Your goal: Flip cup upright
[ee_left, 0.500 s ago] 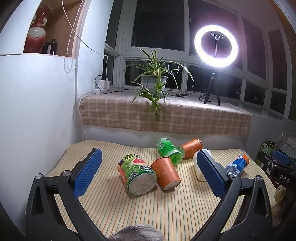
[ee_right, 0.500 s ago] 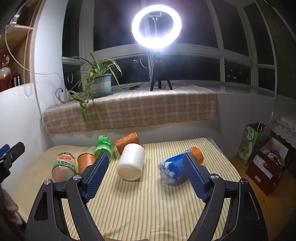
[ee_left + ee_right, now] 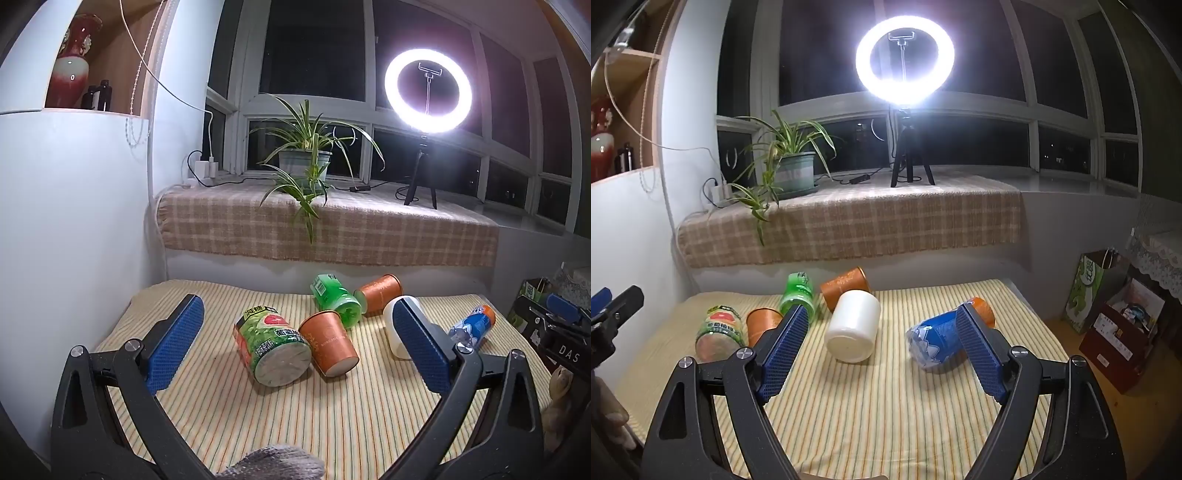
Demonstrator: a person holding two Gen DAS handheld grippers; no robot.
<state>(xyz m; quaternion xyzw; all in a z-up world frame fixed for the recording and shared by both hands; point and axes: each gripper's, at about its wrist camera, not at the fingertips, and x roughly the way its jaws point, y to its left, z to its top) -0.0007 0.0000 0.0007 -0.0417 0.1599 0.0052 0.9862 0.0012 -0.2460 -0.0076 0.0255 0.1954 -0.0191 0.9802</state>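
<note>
Striped yellow cloth covers the surface, and six containers lie toppled across it. In the left wrist view, a green printed cup lies on its side at centre frame, base turned to the camera. Touching its right flank is an orange paper cup, also on its side. Behind these, a green bottle and a second orange cup lie close together near the far edge. A white jar sits right of centre, partly hidden behind one blue finger pad, and a blue bottle with an orange end lies further right.

The left gripper hovers above the near part of the surface with its fingers spread wide and nothing between them; the printed cup and nearer orange cup sit in the gap, beyond the tips.

From the right wrist view, the right gripper is likewise wide open and holding nothing. The white jar lies in the middle of its gap, and the blue bottle is partly covered by the right-hand finger. The nearer orange cup is half hidden behind the left-hand finger, crowded by the printed cup and green bottle.

A potted plant and a ring light stand on the checked sill cloth in the upper frame.
</note>
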